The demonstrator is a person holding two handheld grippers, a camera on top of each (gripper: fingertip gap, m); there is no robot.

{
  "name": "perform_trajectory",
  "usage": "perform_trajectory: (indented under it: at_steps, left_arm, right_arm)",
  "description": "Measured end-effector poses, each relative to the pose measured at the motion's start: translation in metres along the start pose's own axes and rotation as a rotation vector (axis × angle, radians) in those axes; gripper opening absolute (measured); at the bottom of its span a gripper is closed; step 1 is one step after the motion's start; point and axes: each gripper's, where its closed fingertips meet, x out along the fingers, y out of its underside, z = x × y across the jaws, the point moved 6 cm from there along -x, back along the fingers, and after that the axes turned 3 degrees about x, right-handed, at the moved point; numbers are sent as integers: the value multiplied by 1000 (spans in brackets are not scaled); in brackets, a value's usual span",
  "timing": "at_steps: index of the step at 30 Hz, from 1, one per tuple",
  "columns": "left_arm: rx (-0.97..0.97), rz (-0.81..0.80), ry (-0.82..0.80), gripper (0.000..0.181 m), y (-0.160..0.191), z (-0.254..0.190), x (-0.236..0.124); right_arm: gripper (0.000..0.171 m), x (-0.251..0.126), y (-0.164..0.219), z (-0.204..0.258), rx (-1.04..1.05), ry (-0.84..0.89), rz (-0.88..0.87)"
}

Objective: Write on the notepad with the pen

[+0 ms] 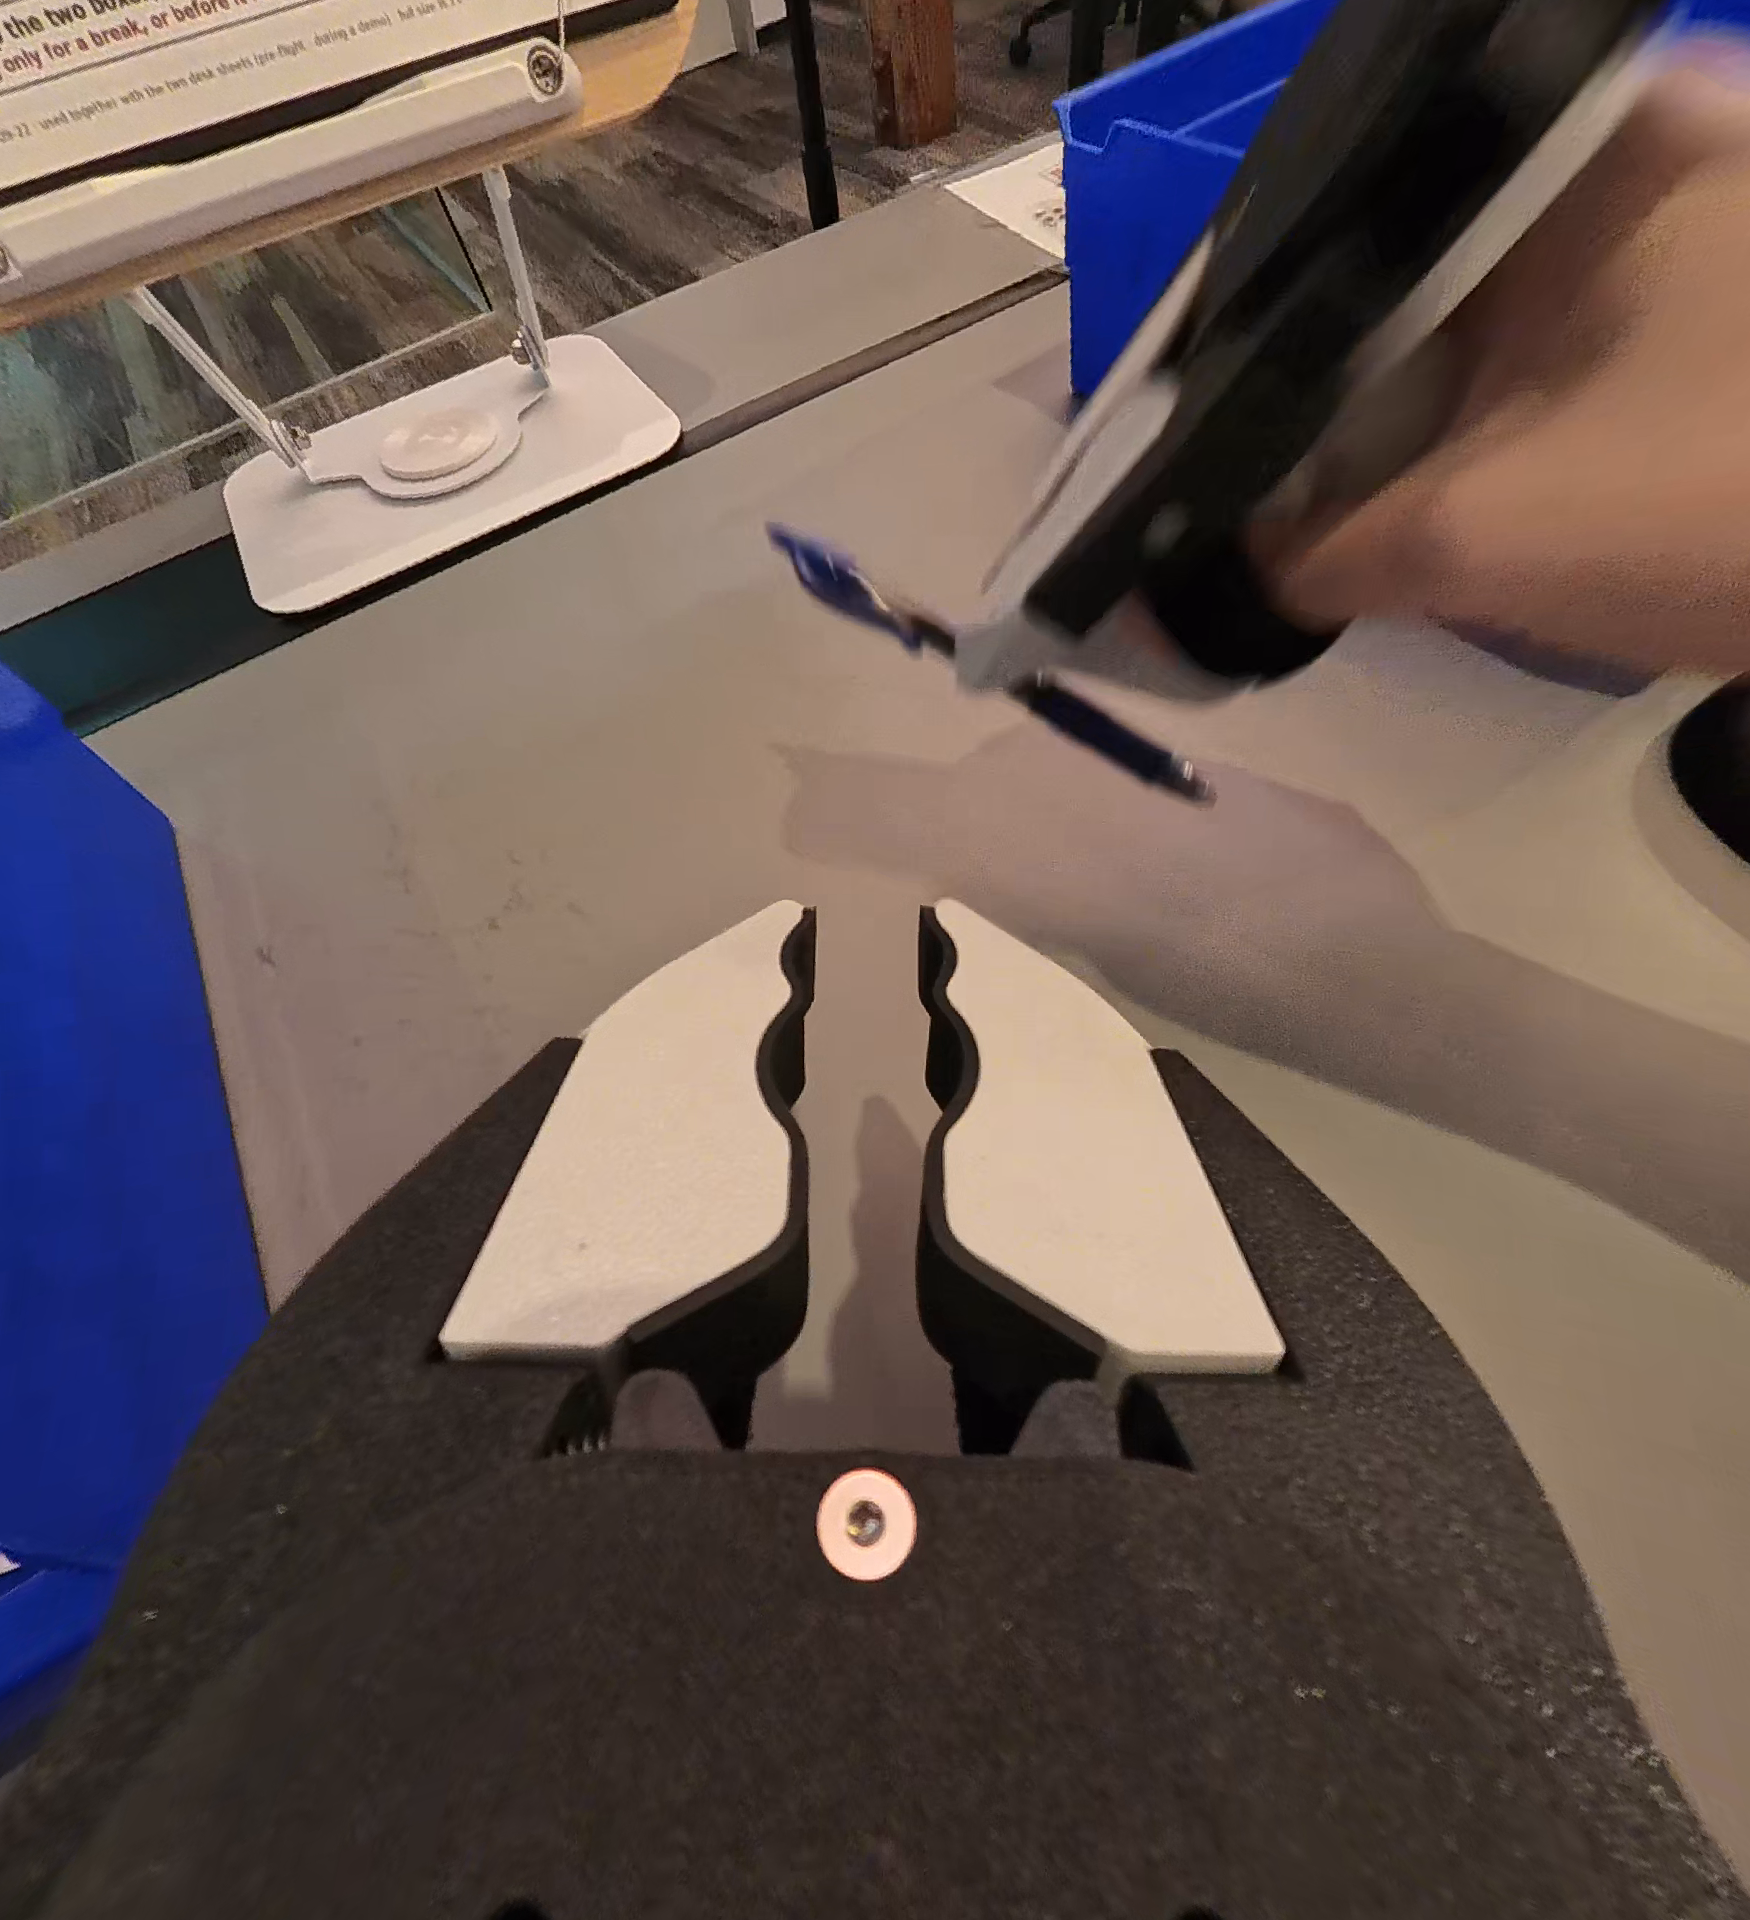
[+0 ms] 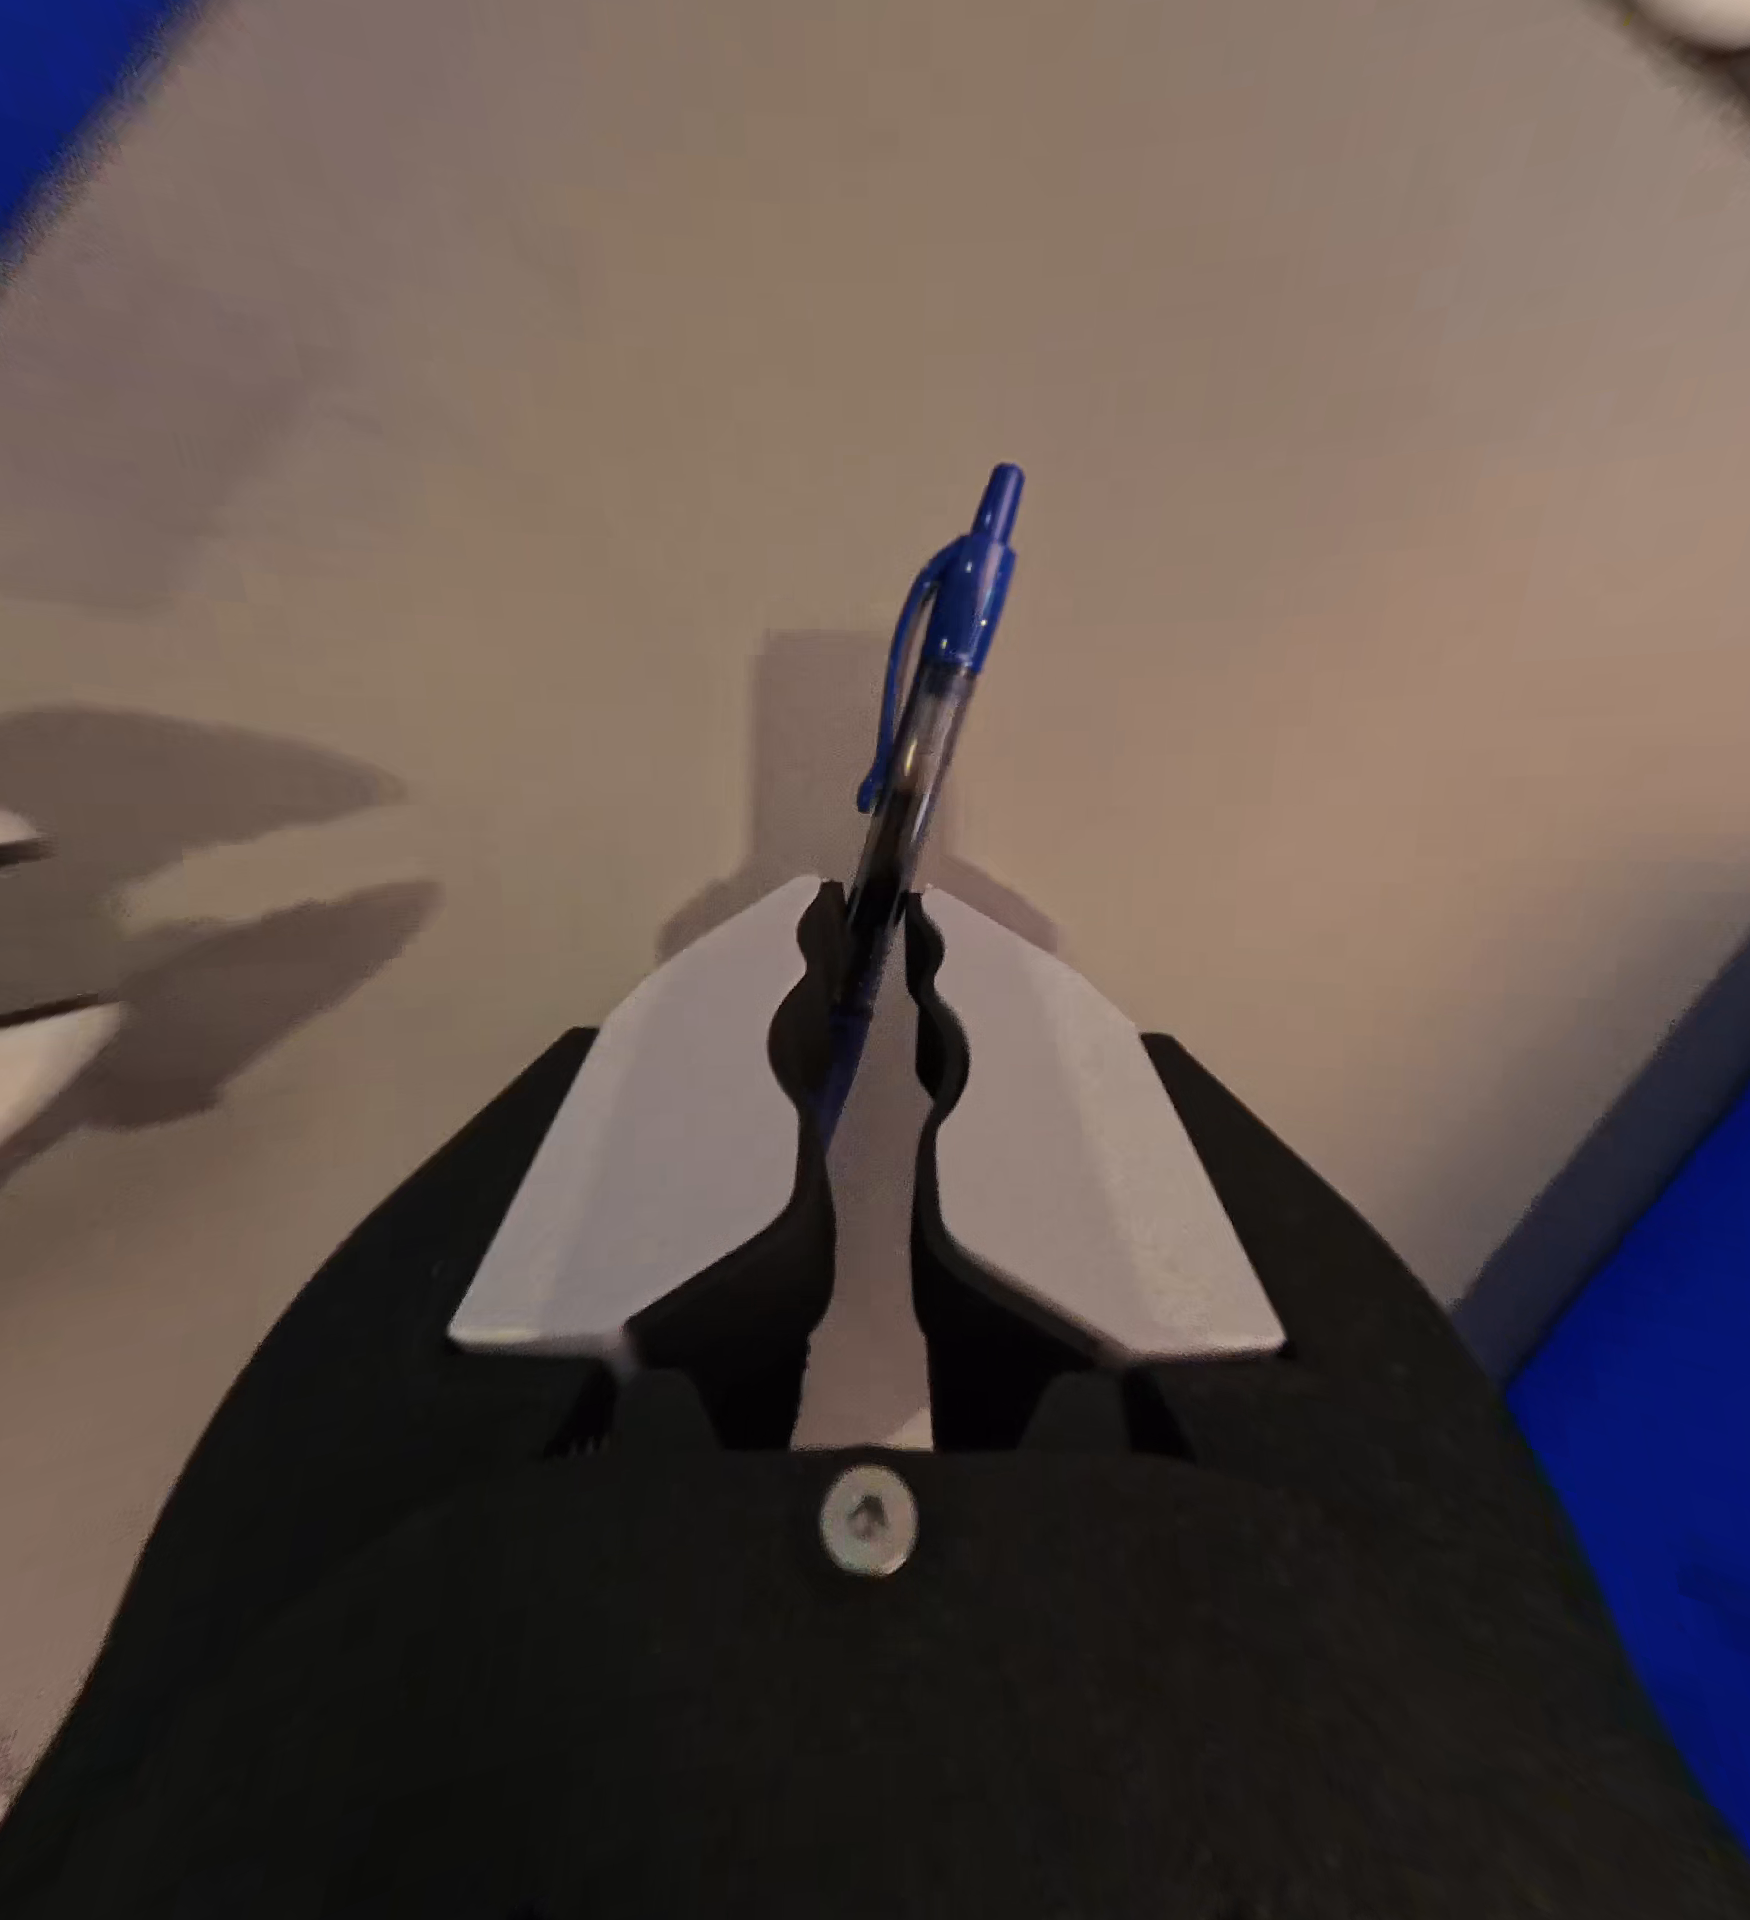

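Above the grey counter (image 1: 538, 790) your right hand-held gripper (image 2: 871, 894) pinches the blue pen (image 2: 938, 707) mid-barrel; your left hand-held gripper (image 1: 866, 914) sits slightly spread, empty. No notepad shows, so next find it and bring the tip down

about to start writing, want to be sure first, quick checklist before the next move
1. Blue pen held in the right gripper: ok, the fingers are closed on its barrel.
2. Writing tip free of the fingers: ok, it sticks out below them in the left wrist view.
3. Pen off the table: ok, its shadow lies apart from it.
4. Notepad located: not ok, neither view shows one.
5. Left gripper free to steady paper: ok, open and holding nothing.
6. Tip extended: cannot tell, too blurred.
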Motion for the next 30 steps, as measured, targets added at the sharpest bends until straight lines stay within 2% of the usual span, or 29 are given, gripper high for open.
perform_trajectory:
  at_steps: [3, 5, 7, 9, 11, 13, 16, 20, 24, 30]
  left_arm:
    - [10, 12, -8, 18, 3, 2, -3]
    - [7, 13, -11, 18, 3, 5, -7]
    - [-5, 3, -15, 18, 3, 9, -12]
    - [-14, -9, -16, 18, 1, 12, -15]
    - [-17, -17, -18, 18, 0, 12, -17]
    - [-17, -21, -15, 18, -2, 12, -16]
    - [-8, -8, -8, 18, -3, 10, -13]
    - [7, 1, -12, 18, -5, 7, -12]
    - [4, 6, -17, 18, -4, 7, -13]
    - [-1, 18, -19, 18, -1, 7, -12]
  right_arm:
    - [11, -81, -25, -1, -70, 7, -190]
    - [10, -146, -36, -32, -28, 33, -312]
    - [10, -192, -33, -82, 68, 55, -301]
    - [10, -205, -18, -140, 174, 113, -209]
    - [11, -194, 6, -190, 293, 132, -121]
    - [11, -167, 35, -217, 386, 94, -50]
    - [11, -117, 74, -232, 476, 32, 53]
    - [11, -67, 106, -238, 538, -6, 135]
    - [11, -46, 117, -240, 540, 11, 182]
    - [11, -42, 120, -244, 529, 42, 206]
